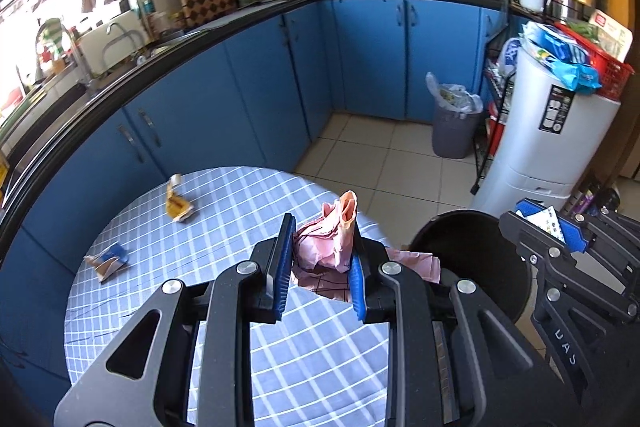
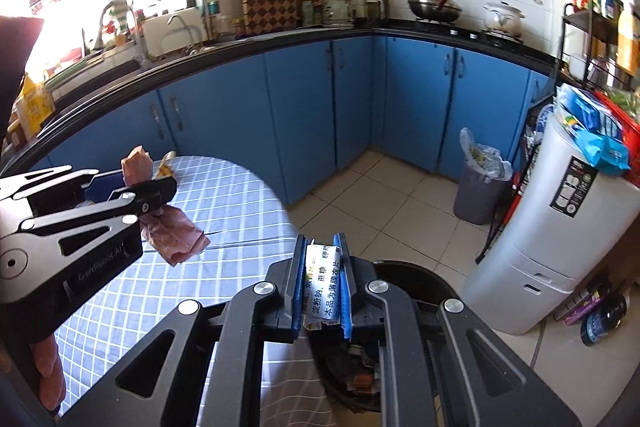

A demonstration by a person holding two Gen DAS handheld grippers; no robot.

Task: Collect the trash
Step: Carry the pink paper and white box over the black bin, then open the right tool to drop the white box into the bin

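Both tools grip wrappers; white wrapper [image 2: 323,285] points forward.

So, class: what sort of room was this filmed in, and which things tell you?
Most likely a home kitchen: a wok on the stove, a sink with a tap by the window, and blue cupboards under a black counter.

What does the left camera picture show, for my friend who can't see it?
The left gripper squeezes crumpled pink paper above a round table with a blue checked cloth. Two scraps of trash lie on the table, and a black bin waits beside it.
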